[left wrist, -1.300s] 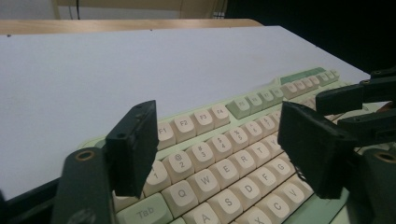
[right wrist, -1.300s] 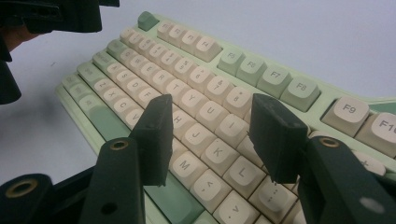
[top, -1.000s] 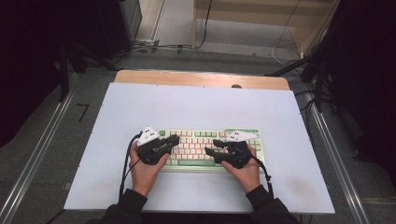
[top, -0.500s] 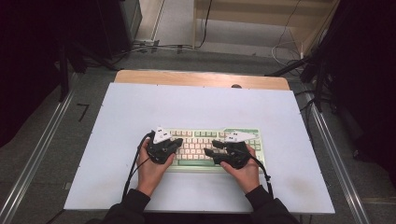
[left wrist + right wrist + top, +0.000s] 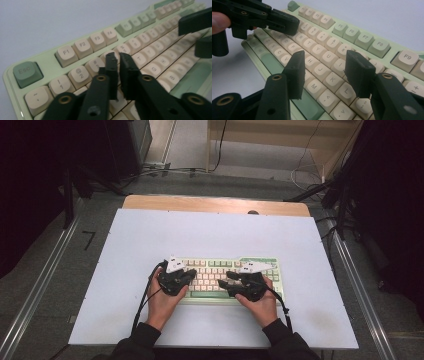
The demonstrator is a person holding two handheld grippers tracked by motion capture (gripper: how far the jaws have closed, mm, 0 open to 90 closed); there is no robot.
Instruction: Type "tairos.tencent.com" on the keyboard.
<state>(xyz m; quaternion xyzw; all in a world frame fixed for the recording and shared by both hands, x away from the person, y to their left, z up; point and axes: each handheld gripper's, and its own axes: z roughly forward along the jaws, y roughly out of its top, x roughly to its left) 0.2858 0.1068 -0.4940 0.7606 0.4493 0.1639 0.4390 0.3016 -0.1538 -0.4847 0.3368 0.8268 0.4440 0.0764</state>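
Observation:
A pale green keyboard (image 5: 225, 265) with cream and green keys lies on the white table top (image 5: 215, 230). My left gripper (image 5: 193, 276) hovers over its left end, above the number and upper letter rows (image 5: 82, 45). Its jaws (image 5: 117, 58) have just opened a crack: only a thin slit parts them, and nothing is in it. My right gripper (image 5: 225, 283) is over the right half, open (image 5: 325, 58) above the H to L keys (image 5: 329, 72) with nothing between its fingers. The two grippers point toward each other; the left gripper (image 5: 292, 26) shows in the right gripper view, and the right gripper (image 5: 197, 35) in the left gripper view.
The table's wooden back edge (image 5: 215, 204) lies beyond the keyboard. Metal rails (image 5: 37, 290) run along both sides of the table. Cables (image 5: 165, 170) lie on the floor behind it, and dark equipment (image 5: 395, 195) stands at the right.
My left gripper has shifted a little to the right, from the keyboard's left edge onto its keys. The right gripper has stayed where it was.

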